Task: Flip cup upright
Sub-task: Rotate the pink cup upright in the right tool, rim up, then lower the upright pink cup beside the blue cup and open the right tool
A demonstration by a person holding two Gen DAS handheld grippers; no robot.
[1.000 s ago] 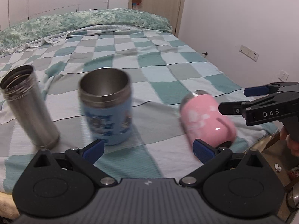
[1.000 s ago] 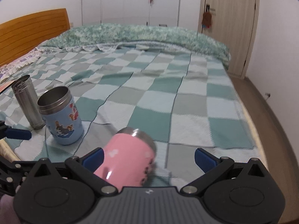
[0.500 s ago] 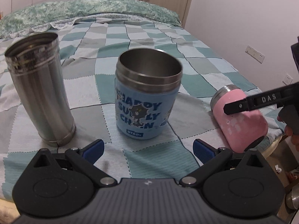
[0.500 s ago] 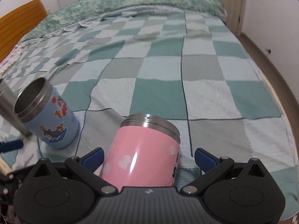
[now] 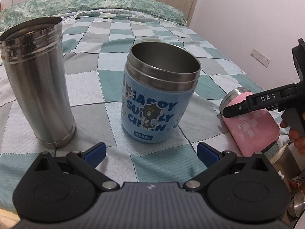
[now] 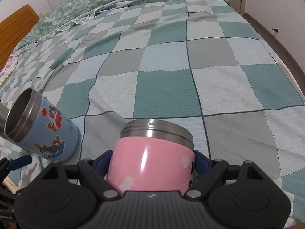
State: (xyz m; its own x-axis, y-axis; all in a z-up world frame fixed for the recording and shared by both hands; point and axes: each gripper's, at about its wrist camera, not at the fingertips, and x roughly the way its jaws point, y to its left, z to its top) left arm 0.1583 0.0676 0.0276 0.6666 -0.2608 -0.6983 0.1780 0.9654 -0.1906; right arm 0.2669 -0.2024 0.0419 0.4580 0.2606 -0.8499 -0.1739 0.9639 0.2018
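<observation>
A pink cup (image 6: 152,162) with a steel rim lies on its side on the checked bedspread, mouth pointing away from the right wrist camera. My right gripper (image 6: 152,160) is shut on the pink cup, its blue pads against both sides. In the left wrist view the pink cup (image 5: 253,127) lies at the right with the right gripper (image 5: 238,110) on it. My left gripper (image 5: 150,150) is open and empty, just in front of an upright blue cartoon cup (image 5: 158,99).
A tall steel tumbler (image 5: 36,80) stands upright left of the blue cup (image 6: 42,131). The checked bedspread (image 6: 171,66) stretches far ahead; the bed's right edge and the floor lie close beside the pink cup. A wooden headboard (image 6: 11,30) is far left.
My right gripper moved in around the pink cup and closed on it. My left gripper moved closer to the blue cup and stayed open.
</observation>
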